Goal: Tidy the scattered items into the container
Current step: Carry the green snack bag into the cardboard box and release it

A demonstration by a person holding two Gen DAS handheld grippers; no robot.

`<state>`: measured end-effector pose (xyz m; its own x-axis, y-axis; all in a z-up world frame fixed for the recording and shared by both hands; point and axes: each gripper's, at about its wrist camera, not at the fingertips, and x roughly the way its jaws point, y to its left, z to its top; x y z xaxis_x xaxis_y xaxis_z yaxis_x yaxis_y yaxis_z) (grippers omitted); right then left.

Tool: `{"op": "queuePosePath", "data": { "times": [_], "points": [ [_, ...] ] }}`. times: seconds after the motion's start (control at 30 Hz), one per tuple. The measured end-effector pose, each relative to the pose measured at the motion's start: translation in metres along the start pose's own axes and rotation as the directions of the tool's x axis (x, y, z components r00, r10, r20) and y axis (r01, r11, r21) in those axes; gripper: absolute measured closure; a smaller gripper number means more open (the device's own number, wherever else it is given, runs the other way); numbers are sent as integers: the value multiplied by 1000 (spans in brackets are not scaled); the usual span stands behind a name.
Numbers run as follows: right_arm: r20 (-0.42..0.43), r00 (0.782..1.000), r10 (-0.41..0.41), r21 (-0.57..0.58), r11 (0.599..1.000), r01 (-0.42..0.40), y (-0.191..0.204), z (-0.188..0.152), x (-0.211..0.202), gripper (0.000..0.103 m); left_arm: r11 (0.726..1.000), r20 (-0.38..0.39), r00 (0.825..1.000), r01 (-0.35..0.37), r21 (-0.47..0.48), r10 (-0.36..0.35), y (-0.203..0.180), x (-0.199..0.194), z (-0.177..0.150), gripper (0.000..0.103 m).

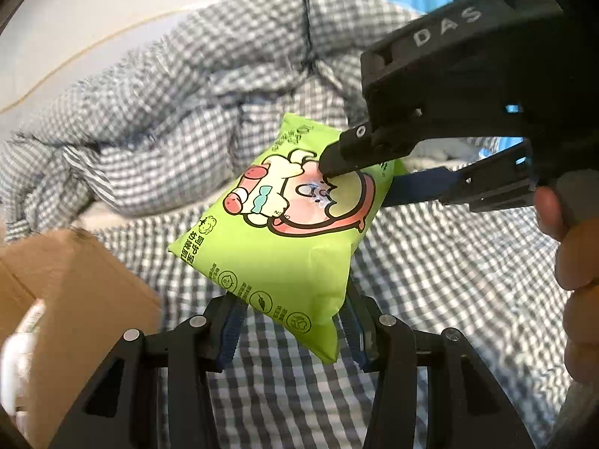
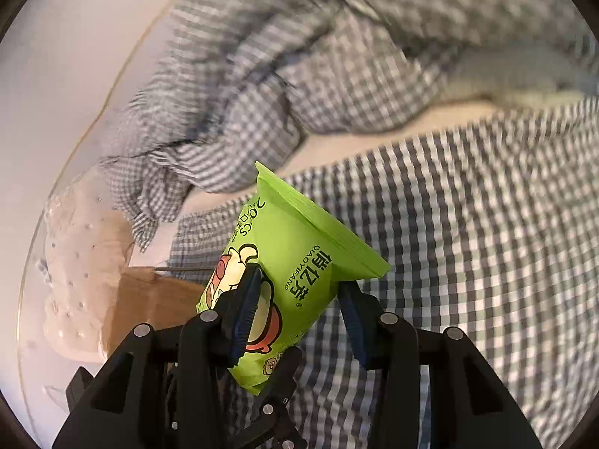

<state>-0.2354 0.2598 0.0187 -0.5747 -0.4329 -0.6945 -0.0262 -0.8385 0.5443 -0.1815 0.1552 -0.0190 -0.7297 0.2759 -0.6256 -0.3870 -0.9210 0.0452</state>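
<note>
A green snack packet with a pink cartoon print is held in the air above a checked bedsheet. Both grippers have it between their fingers. My left gripper holds its lower end between blue pads. My right gripper holds the other end; it shows in the left wrist view coming in from the right, one finger pressed on the printed face. The packet also shows in the right wrist view. A brown cardboard box stands at the lower left, close to the left gripper.
A crumpled checked duvet lies behind the packet. The checked sheet covers the bed. A clear plastic bag lies by the cardboard box. A pale wall is at the back left.
</note>
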Motion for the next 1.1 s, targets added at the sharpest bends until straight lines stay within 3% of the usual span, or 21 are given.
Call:
{"op": "queuePosePath", "data": {
  "times": [0.27,0.5,0.67,0.87,0.93,0.97,1.03,1.07,1.1],
  "points": [
    [71,995,65,-123,991,-56,68,-23,-69,61,997,86,993,-75,-23,77,20,-90,16,55],
    [59,988,139,-261,958,-120,148,-65,-89,61,982,118,978,-161,-95,171,65,-167,-9,55],
    [-33,981,191,-303,934,-192,197,-93,-58,61,959,59,966,-243,-147,254,120,-191,-41,55],
    [-159,970,185,-302,926,-226,227,-122,14,61,928,-67,956,-293,-230,286,184,-179,-81,55],
    [-182,969,168,-314,924,-220,231,-129,33,73,911,-85,946,-324,-255,313,198,-176,-89,55],
    [-184,971,153,-331,920,-208,233,-132,39,74,898,-94,937,-348,-268,335,205,-173,-92,55],
    [-175,978,110,-368,914,-169,235,-139,43,73,882,-111,930,-366,-296,349,218,-171,-96,51],
    [-160,983,94,-382,912,-150,234,-140,40,69,874,-122,929,-371,-314,350,224,-172,-98,39],
    [-138,987,87,-389,911,-135,232,-139,35,57,866,-132,926,-377,-328,354,227,-175,-101,21]
  ]
}}
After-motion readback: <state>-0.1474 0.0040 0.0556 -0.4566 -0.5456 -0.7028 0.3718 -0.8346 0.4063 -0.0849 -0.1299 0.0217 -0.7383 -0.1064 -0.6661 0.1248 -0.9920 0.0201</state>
